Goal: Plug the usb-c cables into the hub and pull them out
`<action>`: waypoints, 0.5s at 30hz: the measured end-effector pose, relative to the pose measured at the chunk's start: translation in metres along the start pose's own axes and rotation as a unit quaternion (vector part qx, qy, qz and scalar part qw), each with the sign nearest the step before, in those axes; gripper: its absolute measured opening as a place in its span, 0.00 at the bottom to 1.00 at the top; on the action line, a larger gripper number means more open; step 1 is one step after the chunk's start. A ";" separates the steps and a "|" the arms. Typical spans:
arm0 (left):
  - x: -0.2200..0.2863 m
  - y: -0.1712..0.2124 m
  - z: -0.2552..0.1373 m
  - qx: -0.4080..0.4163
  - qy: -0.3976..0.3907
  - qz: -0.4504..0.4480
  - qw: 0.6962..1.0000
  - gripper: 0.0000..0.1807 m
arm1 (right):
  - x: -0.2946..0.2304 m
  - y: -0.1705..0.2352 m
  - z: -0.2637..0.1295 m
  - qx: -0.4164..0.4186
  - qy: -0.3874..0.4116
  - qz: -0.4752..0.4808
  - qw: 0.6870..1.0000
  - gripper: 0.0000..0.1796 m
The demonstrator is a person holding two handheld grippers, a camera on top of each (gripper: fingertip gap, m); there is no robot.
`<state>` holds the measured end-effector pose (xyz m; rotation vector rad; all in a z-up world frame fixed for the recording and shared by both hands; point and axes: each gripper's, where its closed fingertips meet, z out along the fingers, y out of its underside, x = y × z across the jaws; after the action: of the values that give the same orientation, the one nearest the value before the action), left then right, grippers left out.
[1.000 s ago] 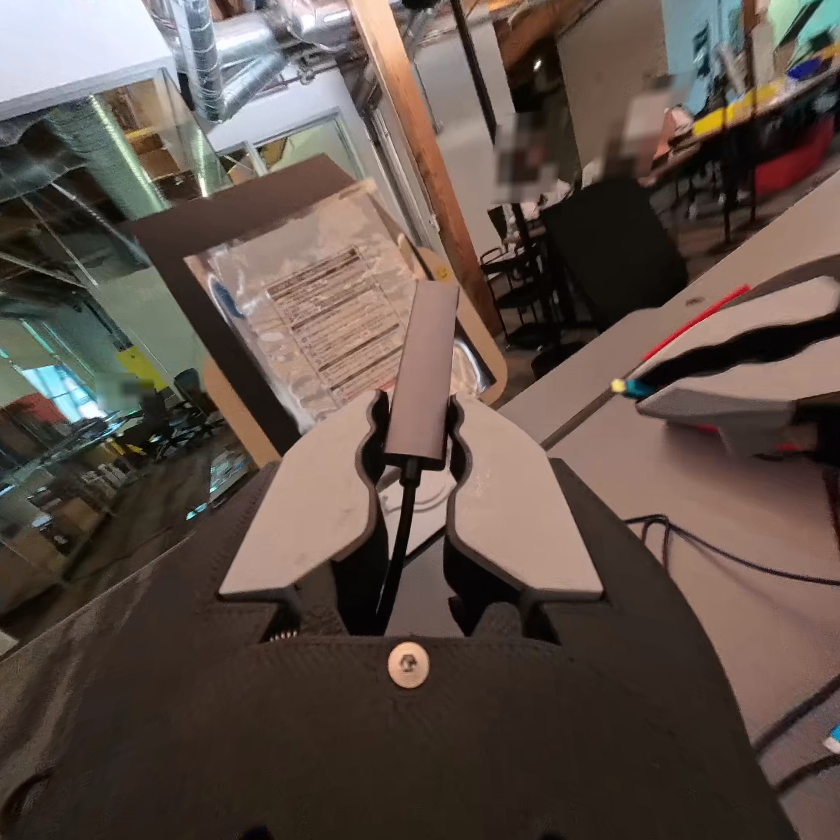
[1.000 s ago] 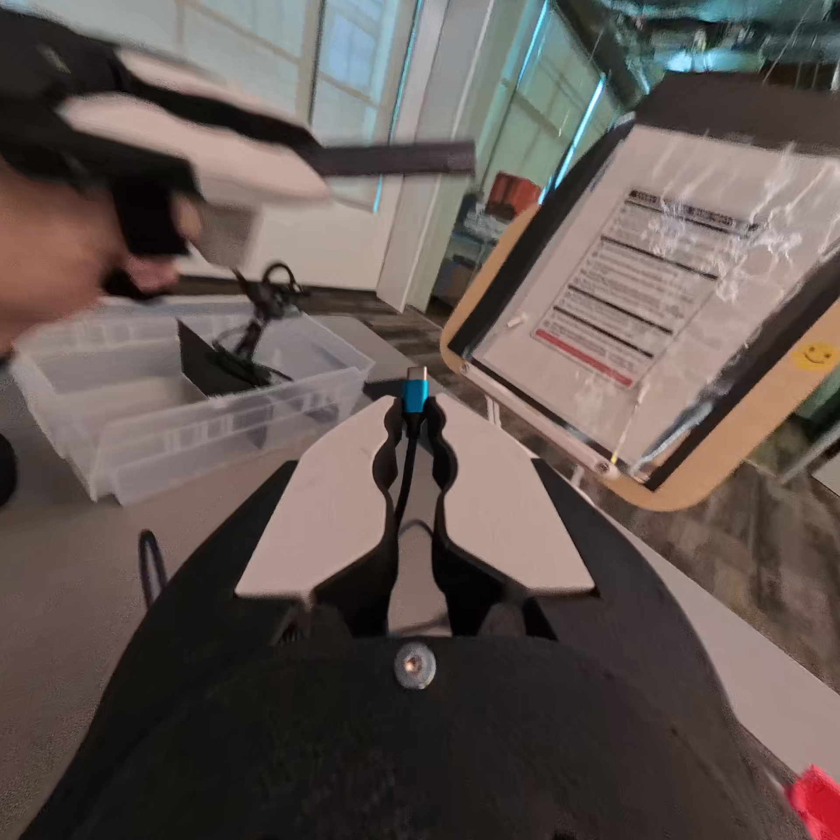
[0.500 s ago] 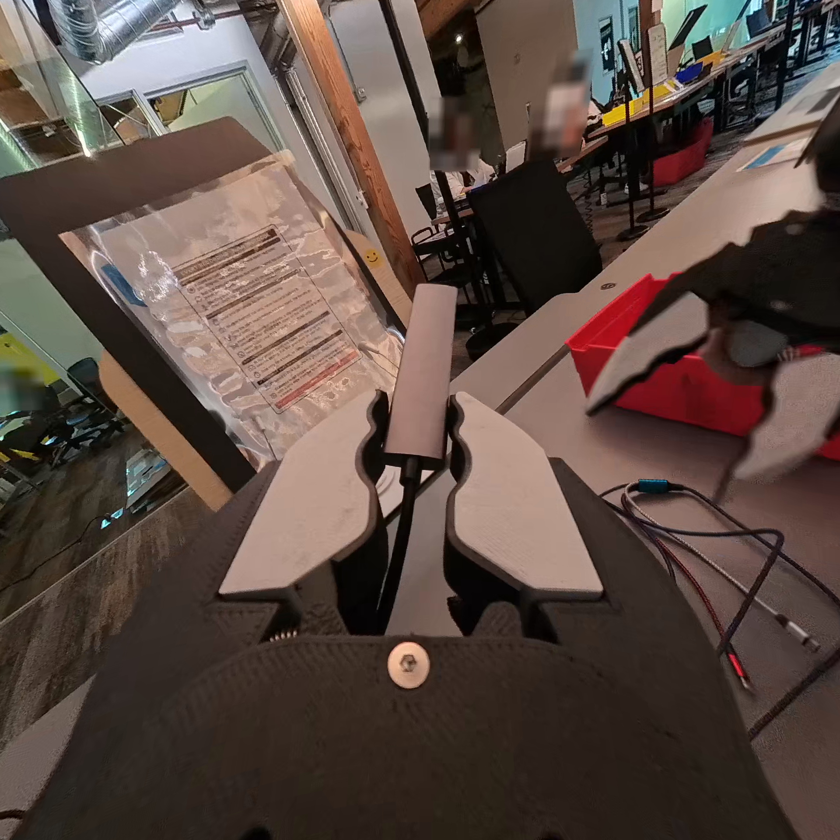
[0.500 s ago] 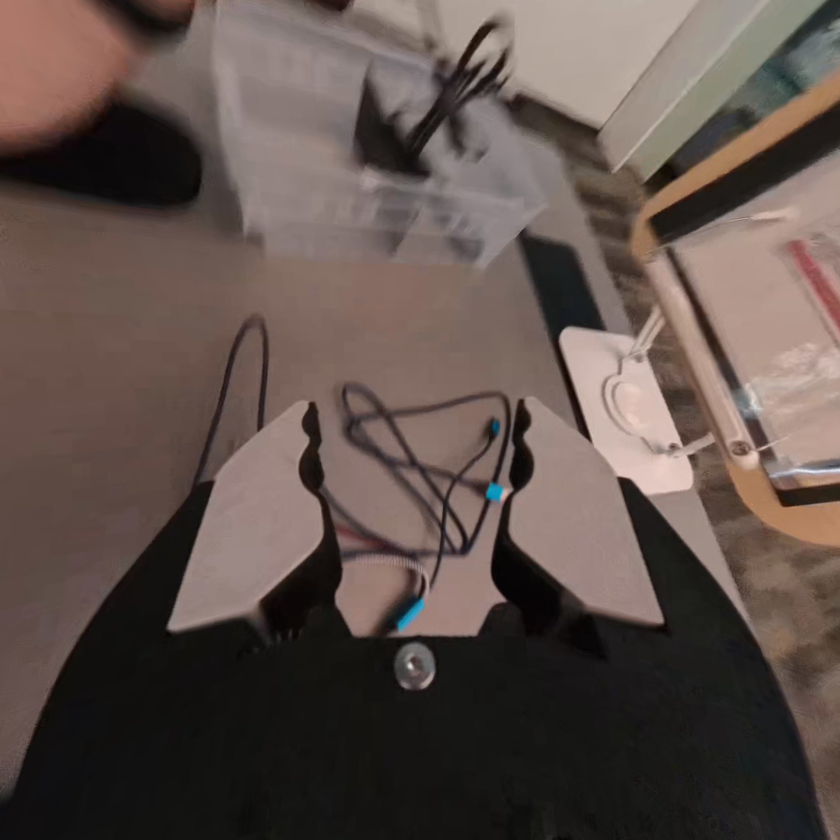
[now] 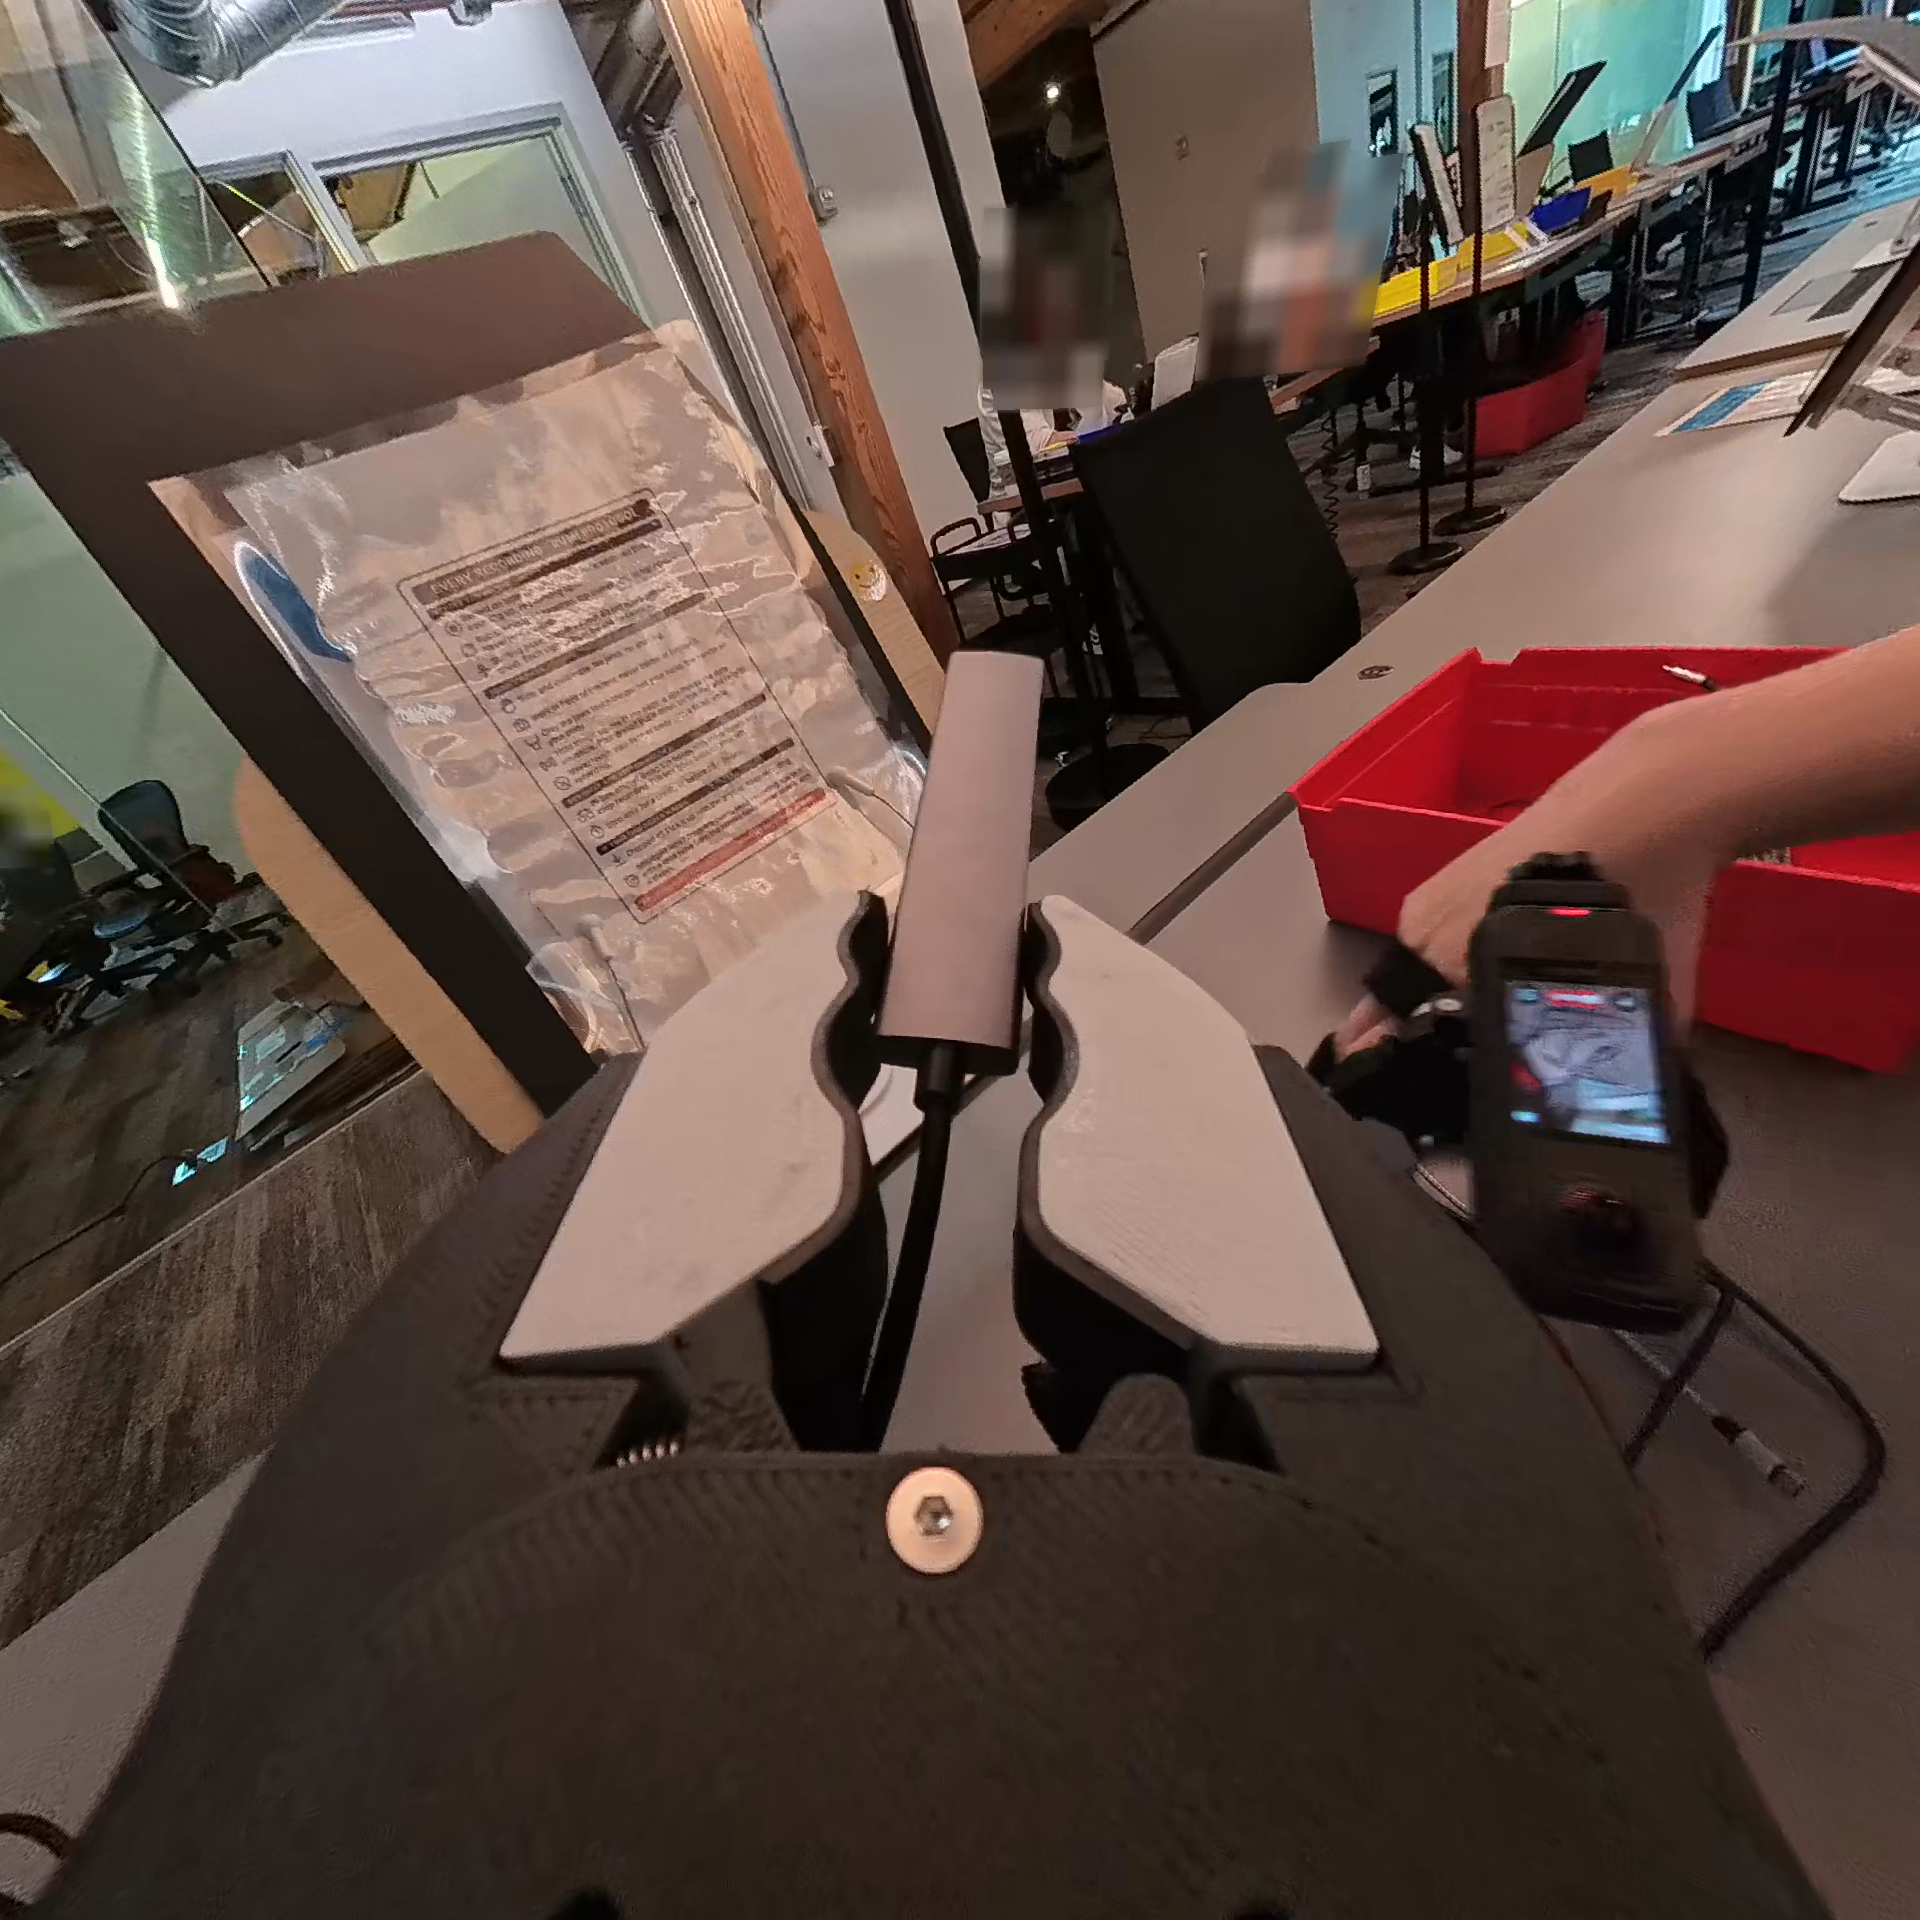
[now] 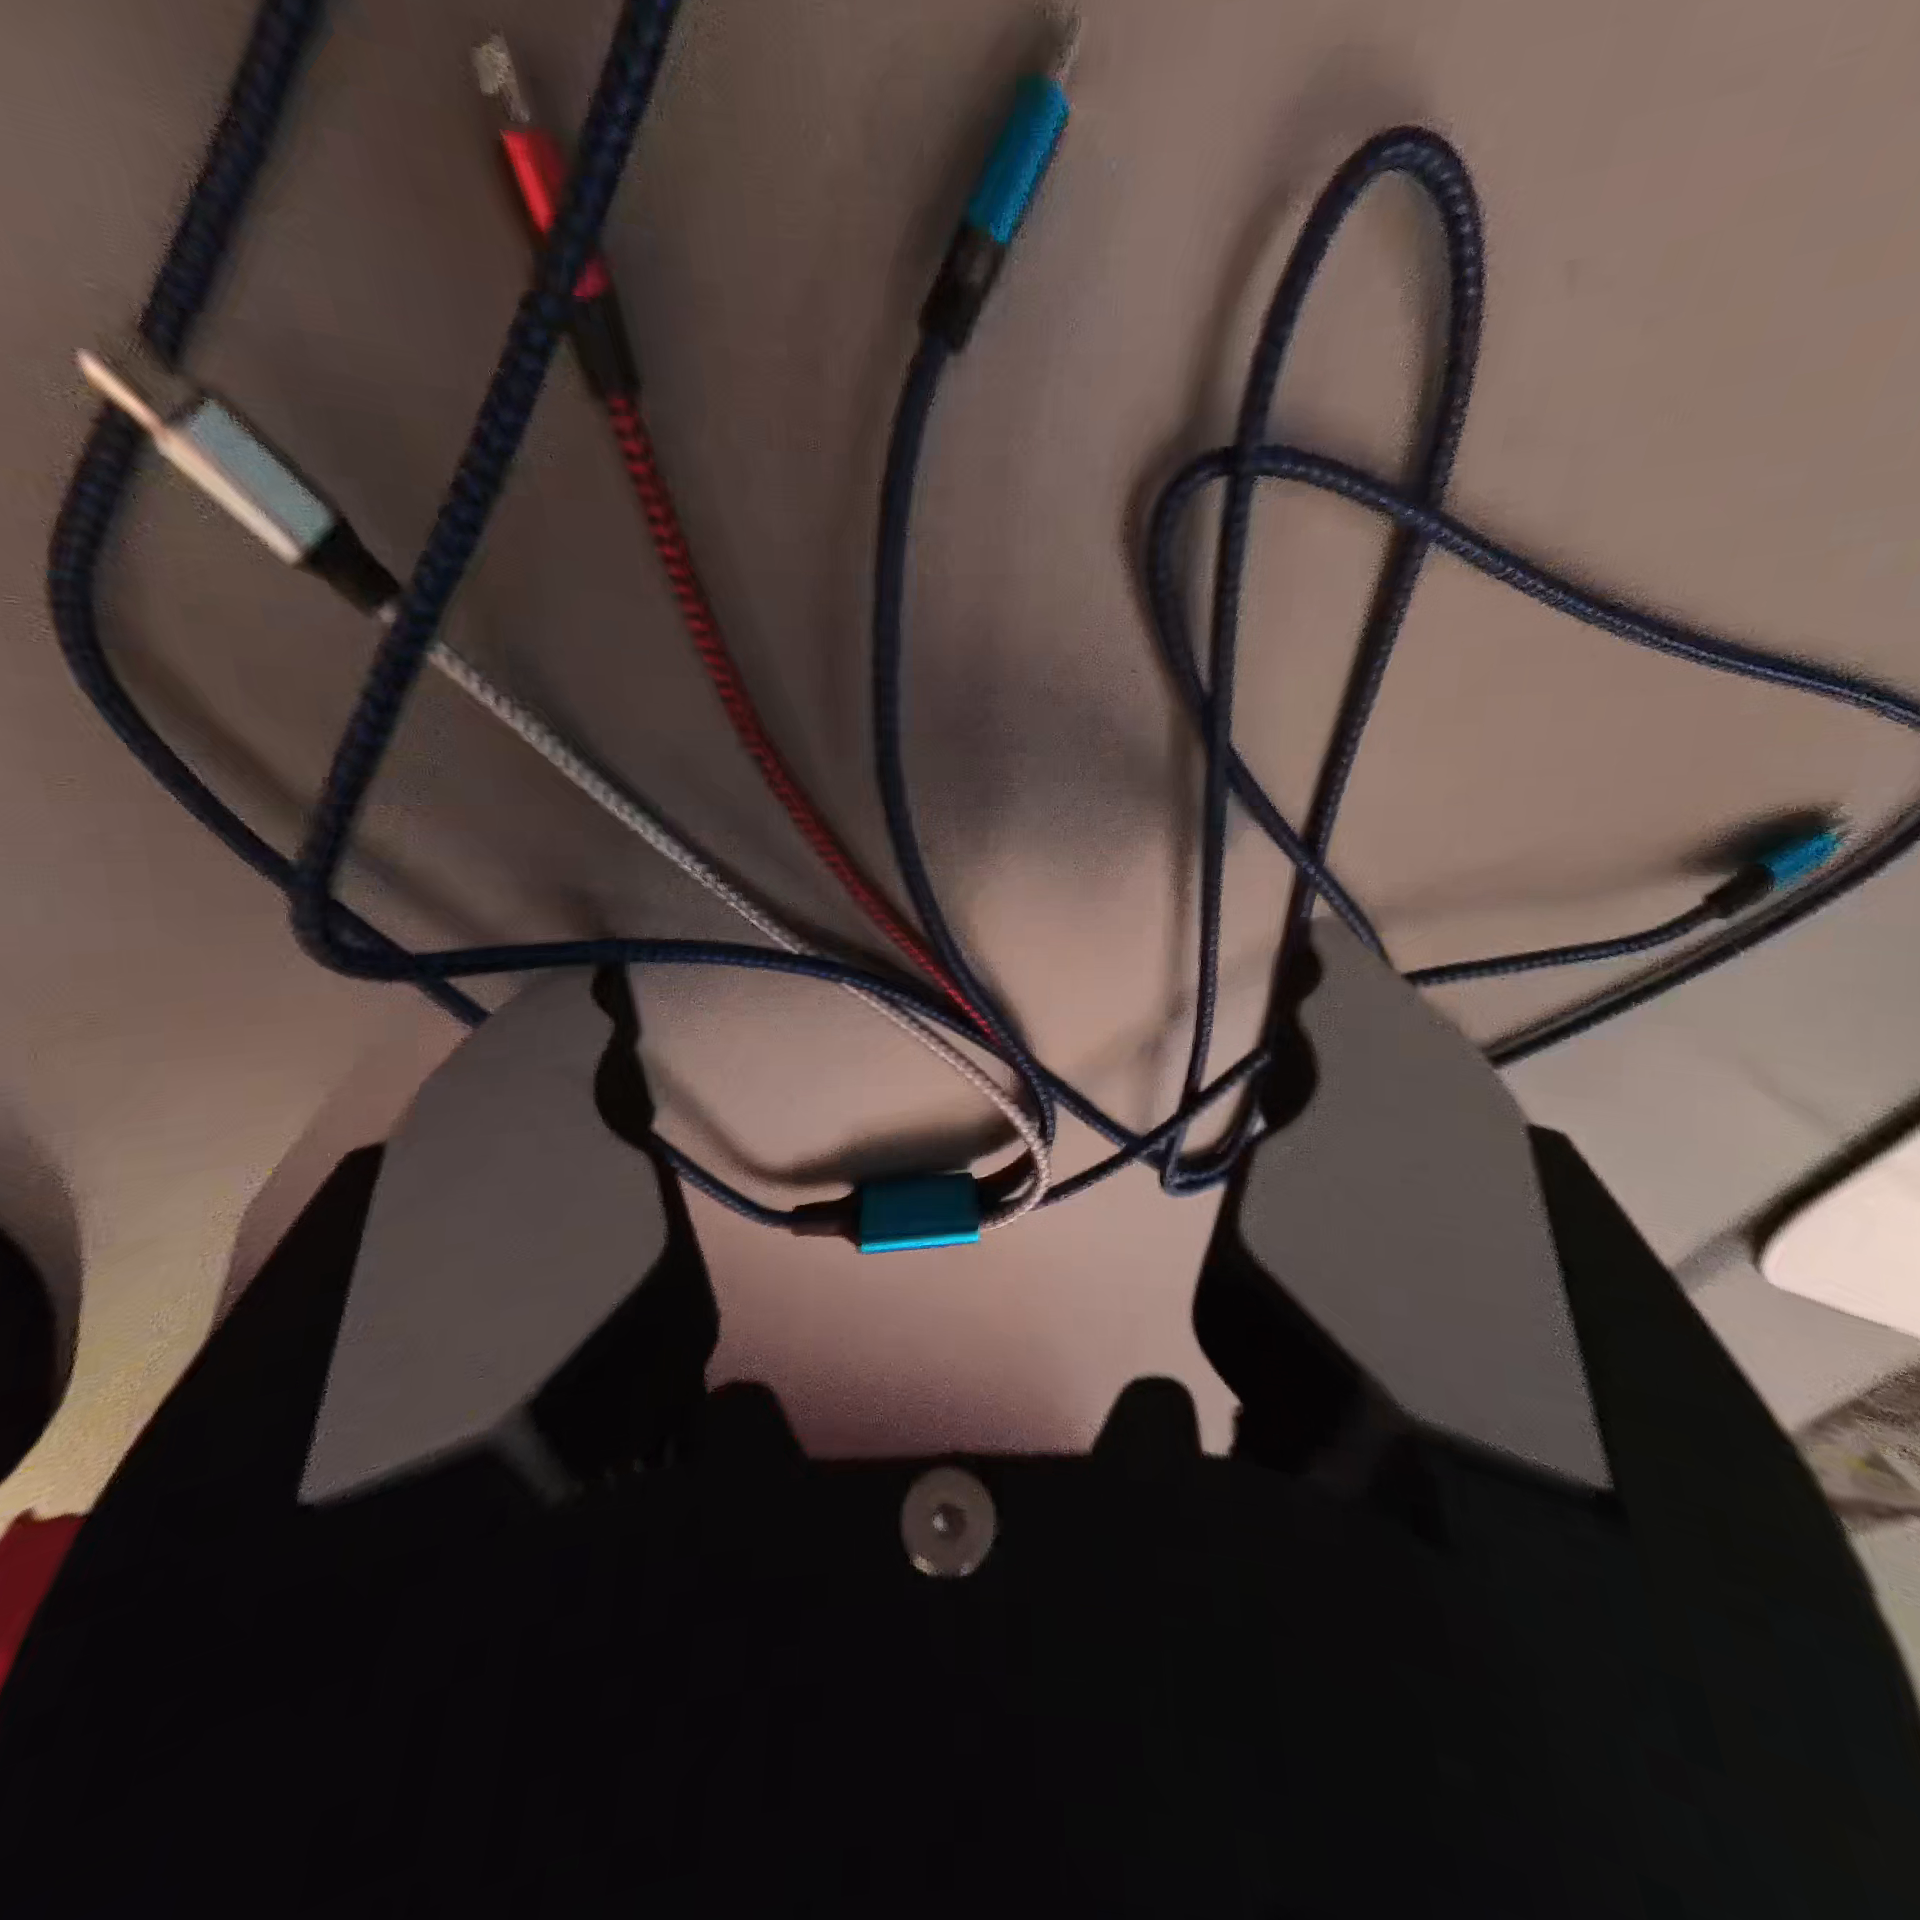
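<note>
My left gripper (image 5: 951,987) is shut on the near end of a slim dark grey hub (image 5: 966,831), held above the table and pointing away from me. The hub's black lead (image 5: 914,1247) runs back between the fingers. My right gripper (image 6: 966,966) is open and empty, pointing down close over a tangle of braided cables on the grey table. Ahead of it lie a blue plug (image 6: 1013,161), a red plug (image 6: 530,182) and a grey plug (image 6: 244,468). A blue joint piece (image 6: 920,1214) lies between the fingers. Another blue plug (image 6: 1792,857) lies to the right.
A red bin (image 5: 1558,790) stands on the table to the right, behind a person's hand (image 5: 1558,862) and the right gripper's camera (image 5: 1574,1122). A board with a plastic-covered sheet (image 5: 582,686) leans beyond the table edge. A white stand base (image 6: 1849,1247) sits at the right. My right fingertips sit around 30 cm from my left ones.
My right gripper has let go of the blue plug, opened, and dropped down close over the cables on the table. My left gripper still holds the hub and has turned slightly.
</note>
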<state>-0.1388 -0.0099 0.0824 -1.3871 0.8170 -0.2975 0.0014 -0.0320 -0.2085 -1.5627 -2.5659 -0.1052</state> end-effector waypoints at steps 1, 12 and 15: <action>0.001 0.001 0.001 -0.003 0.002 0.001 1.000 0.14 | 0.005 0.000 0.003 -0.001 -0.008 0.000 1.000 0.71; 0.008 0.013 0.011 -0.026 0.023 0.000 0.999 0.14 | 0.016 -0.006 0.007 0.015 -0.066 0.020 0.998 0.56; 0.008 0.010 0.010 -0.019 0.024 -0.003 1.000 0.14 | 0.007 -0.009 0.000 0.040 -0.067 0.039 0.996 0.16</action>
<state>-0.1293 -0.0058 0.0703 -1.4218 0.8627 -0.3233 -0.0094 -0.0297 -0.2069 -1.6924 -2.5671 0.1146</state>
